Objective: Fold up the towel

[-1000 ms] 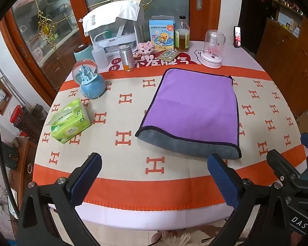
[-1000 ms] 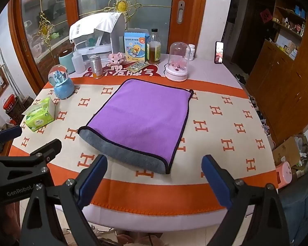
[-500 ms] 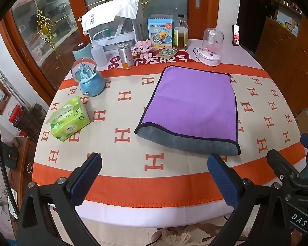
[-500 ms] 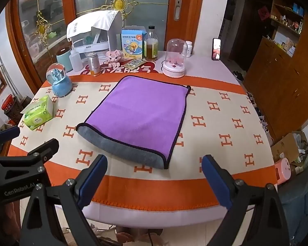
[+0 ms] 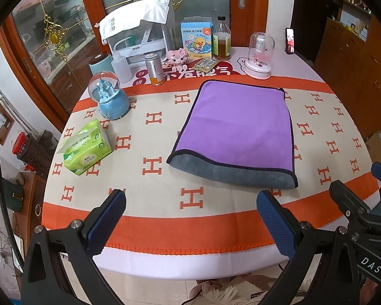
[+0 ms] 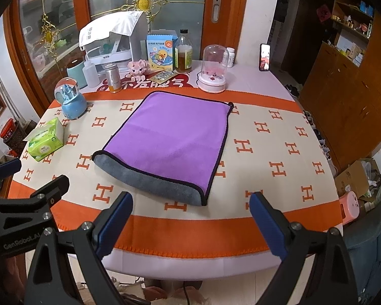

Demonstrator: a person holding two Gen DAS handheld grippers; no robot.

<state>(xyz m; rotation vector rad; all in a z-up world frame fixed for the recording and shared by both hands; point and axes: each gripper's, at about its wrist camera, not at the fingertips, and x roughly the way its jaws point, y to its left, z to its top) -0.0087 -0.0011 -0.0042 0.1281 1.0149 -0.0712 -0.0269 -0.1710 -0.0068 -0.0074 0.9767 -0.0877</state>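
A purple towel [image 5: 237, 124] with a grey underside lies folded flat on the table, its grey fold edge toward me; it also shows in the right wrist view [image 6: 175, 137]. My left gripper [image 5: 190, 198] is open and empty, held back over the table's near edge, well short of the towel. My right gripper [image 6: 190, 198] is open and empty too, over the near edge just in front of the towel's near right corner. Each gripper's body shows at the side of the other's view.
The round table has an orange-and-cream H-pattern cloth [image 5: 152, 165]. A green tissue pack [image 5: 86, 147] and blue snow globe [image 5: 109, 96] stand at left. Bottles, a can, a box and a glass dome [image 5: 259, 53] line the back. Wooden cabinets [image 6: 348, 96] stand right.
Both grippers have drawn back and slightly up from the table; the towel looks smaller and farther. The towel itself has not moved. Both stay open.
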